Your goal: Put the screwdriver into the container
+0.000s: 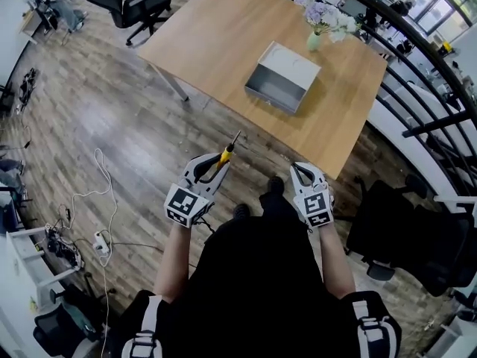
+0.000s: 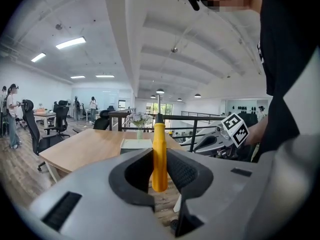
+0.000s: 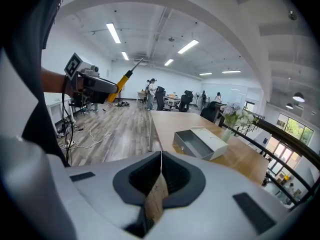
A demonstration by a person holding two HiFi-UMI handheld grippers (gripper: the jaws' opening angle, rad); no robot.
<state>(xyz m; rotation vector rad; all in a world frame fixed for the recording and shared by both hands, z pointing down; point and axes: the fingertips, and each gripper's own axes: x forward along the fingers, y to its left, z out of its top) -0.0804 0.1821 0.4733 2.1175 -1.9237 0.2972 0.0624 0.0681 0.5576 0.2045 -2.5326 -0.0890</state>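
Left gripper view: the left gripper [image 2: 160, 159] clamps the screwdriver [image 2: 159, 134] upright. The right gripper [image 3: 161, 156] is closed, empty. The container [image 1: 283, 77] sits on the table [image 1: 216, 36].

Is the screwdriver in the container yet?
No, the screwdriver is clamped in the left gripper, short of the table where the container sits.

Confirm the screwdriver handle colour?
Yellow, with a black collar at the shaft. The screwdriver shows best in the left gripper view, clamped in the left gripper.
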